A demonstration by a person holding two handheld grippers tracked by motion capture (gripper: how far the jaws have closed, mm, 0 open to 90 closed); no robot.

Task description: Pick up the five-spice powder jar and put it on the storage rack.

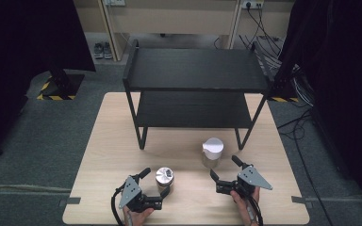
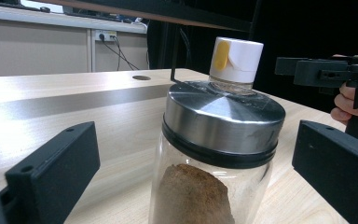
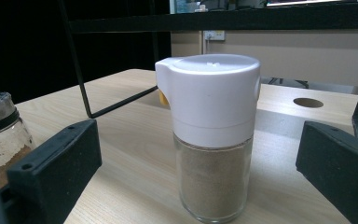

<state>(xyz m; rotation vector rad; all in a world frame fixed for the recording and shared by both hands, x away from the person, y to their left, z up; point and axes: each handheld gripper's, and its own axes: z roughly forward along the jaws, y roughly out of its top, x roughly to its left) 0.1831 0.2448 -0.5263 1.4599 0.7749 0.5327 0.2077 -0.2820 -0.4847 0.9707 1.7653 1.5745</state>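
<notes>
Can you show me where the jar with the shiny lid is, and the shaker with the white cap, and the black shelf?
jar with the shiny lid (image 2: pixel 221 116), left gripper view, on its steel lid.
shaker with the white cap (image 3: pixel 212 93), right gripper view, on the cap's side.
black shelf (image 1: pixel 195 68), high view, on its top board.

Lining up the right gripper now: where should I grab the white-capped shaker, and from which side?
Grip the glass body below the white cap, coming in level from the person's side. The shaker stands upright between the right gripper's open jaws, and the straight round glass suits flat pads better than the spouted cap.
</notes>
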